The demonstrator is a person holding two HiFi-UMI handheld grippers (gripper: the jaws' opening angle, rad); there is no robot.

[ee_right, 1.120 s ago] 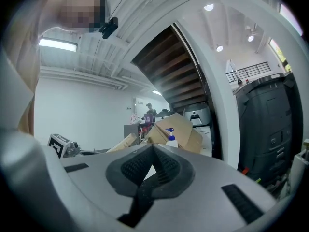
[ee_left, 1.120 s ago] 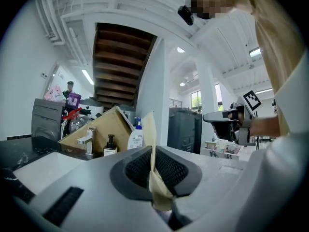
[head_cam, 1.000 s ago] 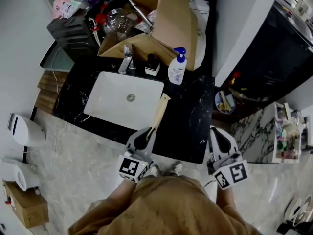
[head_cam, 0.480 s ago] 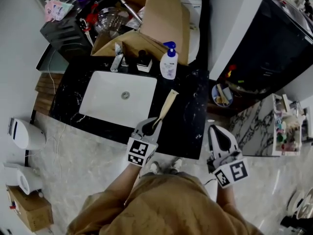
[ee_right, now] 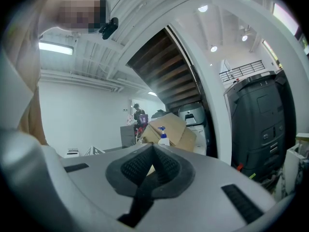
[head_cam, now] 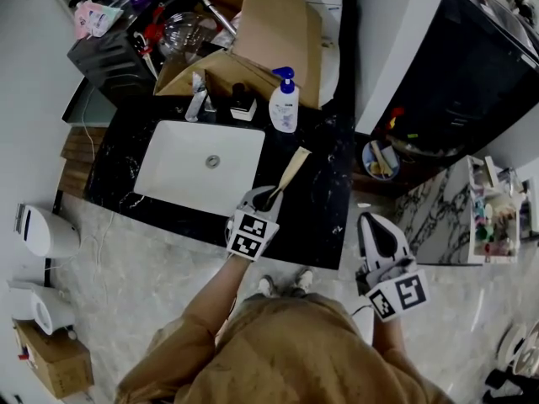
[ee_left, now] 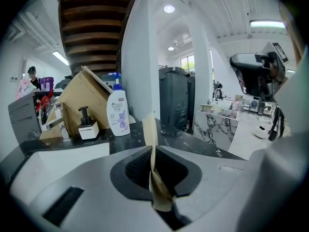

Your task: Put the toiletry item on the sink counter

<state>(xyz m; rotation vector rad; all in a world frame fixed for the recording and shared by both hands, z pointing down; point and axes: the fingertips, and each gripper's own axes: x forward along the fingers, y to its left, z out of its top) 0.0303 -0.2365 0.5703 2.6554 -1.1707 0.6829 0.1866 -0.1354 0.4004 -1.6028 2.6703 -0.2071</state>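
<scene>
Between left gripper point(head_cam: 268, 197) fingers: flat tan toiletry item point(head_cam: 291, 167) clamped, projecting ahead over black counter point(head_cam: 324, 213). Right gripper point(head_cam: 376, 225) fingers pressed together, empty.

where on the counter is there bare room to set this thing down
Bare black counter lies right of the basin, in front of the bottle, out to its right end; the left hand-held gripper holds the tan item over it. A narrow strip runs left of the basin. The back edge is crowded: faucet, dispenser, bottle, box.
</scene>
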